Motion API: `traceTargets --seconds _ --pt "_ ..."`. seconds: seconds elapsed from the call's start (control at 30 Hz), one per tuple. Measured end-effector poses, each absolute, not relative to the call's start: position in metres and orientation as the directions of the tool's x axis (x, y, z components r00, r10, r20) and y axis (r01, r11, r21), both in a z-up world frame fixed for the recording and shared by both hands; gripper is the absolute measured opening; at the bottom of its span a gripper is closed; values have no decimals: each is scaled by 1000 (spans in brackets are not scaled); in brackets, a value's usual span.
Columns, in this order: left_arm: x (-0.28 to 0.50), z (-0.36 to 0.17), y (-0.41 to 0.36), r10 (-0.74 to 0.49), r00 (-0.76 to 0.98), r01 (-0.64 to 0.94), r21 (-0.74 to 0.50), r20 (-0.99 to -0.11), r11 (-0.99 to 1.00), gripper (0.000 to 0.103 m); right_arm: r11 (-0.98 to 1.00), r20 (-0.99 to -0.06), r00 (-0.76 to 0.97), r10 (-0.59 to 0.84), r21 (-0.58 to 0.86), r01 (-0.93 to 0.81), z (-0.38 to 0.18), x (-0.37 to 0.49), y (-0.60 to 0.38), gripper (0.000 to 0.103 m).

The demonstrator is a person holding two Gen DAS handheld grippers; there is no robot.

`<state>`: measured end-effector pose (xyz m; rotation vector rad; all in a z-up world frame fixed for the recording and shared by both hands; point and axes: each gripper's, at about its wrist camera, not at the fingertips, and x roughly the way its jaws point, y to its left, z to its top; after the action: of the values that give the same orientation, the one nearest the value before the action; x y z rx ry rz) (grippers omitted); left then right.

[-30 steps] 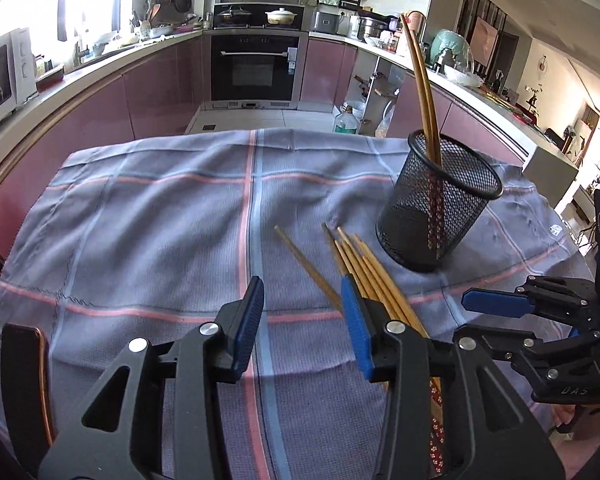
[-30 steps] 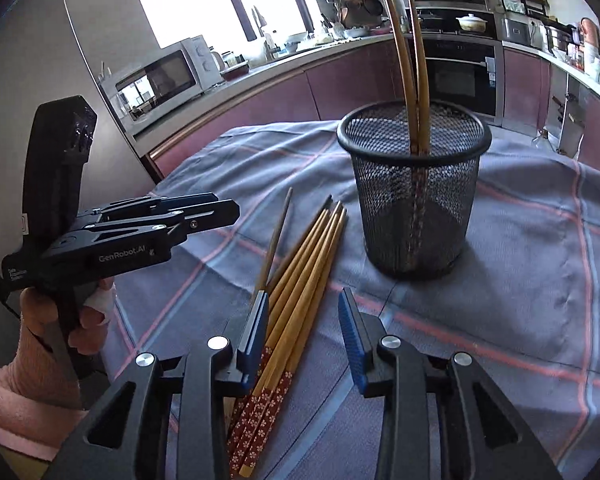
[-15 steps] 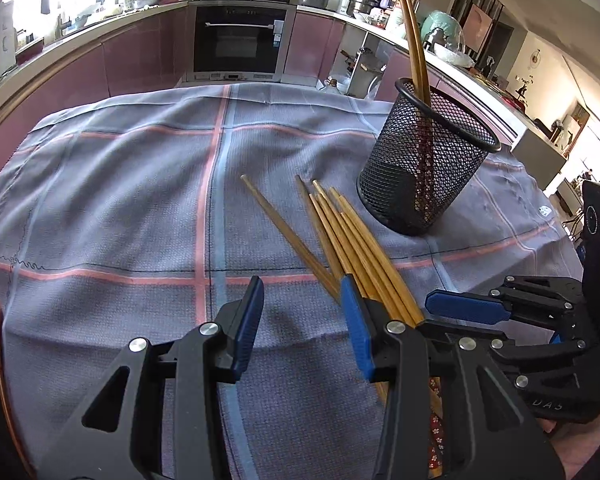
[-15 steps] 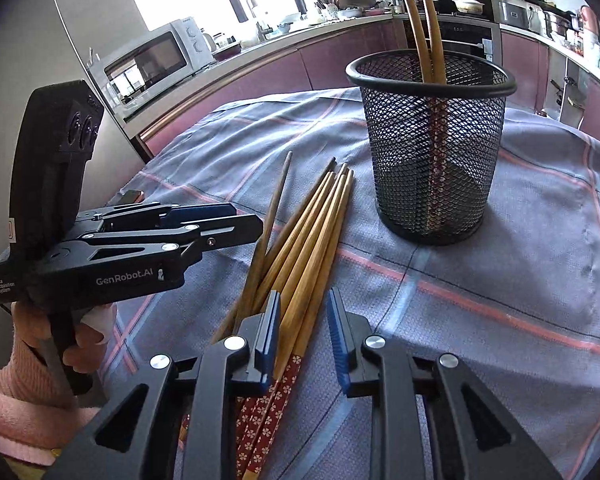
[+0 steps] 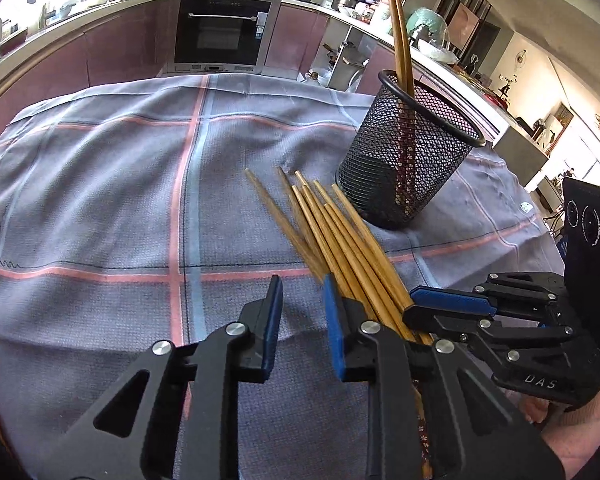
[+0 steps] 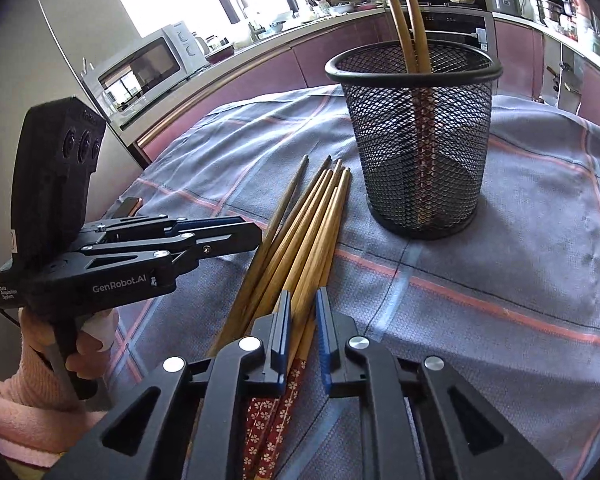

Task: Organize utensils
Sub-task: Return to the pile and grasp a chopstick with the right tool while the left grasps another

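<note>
Left wrist view: the left gripper [image 5: 300,320] hangs over bare cloth [image 5: 100,200] with nothing between its pads. Its jaws have just been closing and now stand nearly together, a narrow gap left.
Chopsticks, left view: the loose chopsticks [image 5: 332,232] lie fanned at 1 o'clock of the left gripper, tips toward the cup [image 5: 408,160] further out at 1 o'clock. The right pad is just beside the bundle; whether it touches I cannot tell.
Right gripper, left view: it [image 5: 452,302] enters from 3 o'clock, its blue pad lying against the bundle's near end.
Right wrist view: the right gripper [image 6: 303,330] has just been closing around chopsticks [image 6: 312,232] of the bundle, above their red patterned ends. The jaws look drawn in on the wood.
Cup, right view: it [image 6: 416,140] stands at 1 o'clock, upright, two chopsticks already inside.
Doing it well: likely a pick-up. Grip only one or two sticks, lift the butt end first, keep neighbours from dragging, then tip upright over the rim.
Only in right view: the grip itself, the patterned ends, and a hand [image 6: 80,344] in a pink sleeve holding the left gripper [image 6: 236,236] at 9 o'clock.
Only in left view: the left jaws' gap, and the empty cloth beneath.
</note>
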<state>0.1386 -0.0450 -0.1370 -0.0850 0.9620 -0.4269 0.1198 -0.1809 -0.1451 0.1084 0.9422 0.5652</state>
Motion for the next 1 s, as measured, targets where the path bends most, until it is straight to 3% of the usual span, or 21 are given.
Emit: traceTargets --seconds 0.17,0.3,0.57,0.7,0.8,1.0 --pt "139 -141 -42 -386 489 311 -258 -782 915 15 847 -733 450 511 342 -406 -144 120 -185 7" --pt "136 -134 -44 -398 505 325 -259 -766 909 34 852 -739 449 502 331 -406 -144 121 -184 6" --pt "149 -138 -57 -378 488 340 -227 -787 913 35 863 -764 448 465 278 -422 -145 122 -175 10" --pt "153 -141 -62 -381 478 344 -230 -792 910 32 864 -763 453 462 272 -424 -144 124 -175 8" --pt "155 -142 -58 -400 465 329 -265 -790 906 20 865 -760 457 463 274 -420 -144 124 -176 7" --pt "152 -143 -52 -412 465 294 -302 -784 907 10 864 -752 460 472 292 -410 -142 125 -184 6"
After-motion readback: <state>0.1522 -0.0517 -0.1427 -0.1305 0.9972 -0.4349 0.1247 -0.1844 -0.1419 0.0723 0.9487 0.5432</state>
